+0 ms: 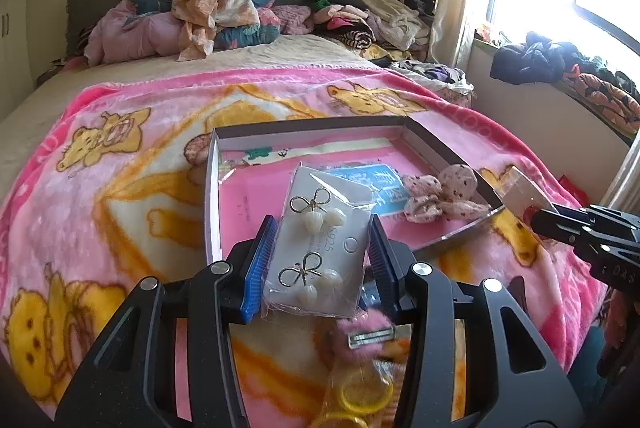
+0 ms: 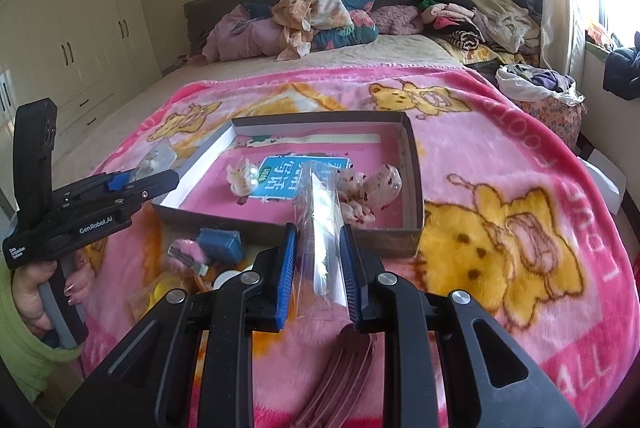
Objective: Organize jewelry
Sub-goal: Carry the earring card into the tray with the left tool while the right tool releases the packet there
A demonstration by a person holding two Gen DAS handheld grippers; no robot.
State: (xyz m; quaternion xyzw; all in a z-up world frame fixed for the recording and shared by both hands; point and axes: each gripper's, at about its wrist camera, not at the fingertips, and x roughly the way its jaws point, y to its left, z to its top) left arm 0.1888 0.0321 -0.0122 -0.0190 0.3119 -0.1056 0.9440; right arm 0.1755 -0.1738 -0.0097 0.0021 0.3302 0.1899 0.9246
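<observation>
- Left gripper (image 1: 320,260): fingers part-open, clamped across an earring card (image 1: 320,248) above the box's (image 1: 212,187) near edge.
- Right gripper (image 2: 318,264): nearly closed, pinching a clear packet (image 2: 320,228) edge-on just before that box.

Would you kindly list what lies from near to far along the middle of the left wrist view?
Yellow rings → pink fuzzy clip → earring card in the left gripper → blue booklet → box's far wall.

yellow rings (image 1: 362,402) cut off at bottom edge, pink clip (image 1: 366,338) blurred
</observation>
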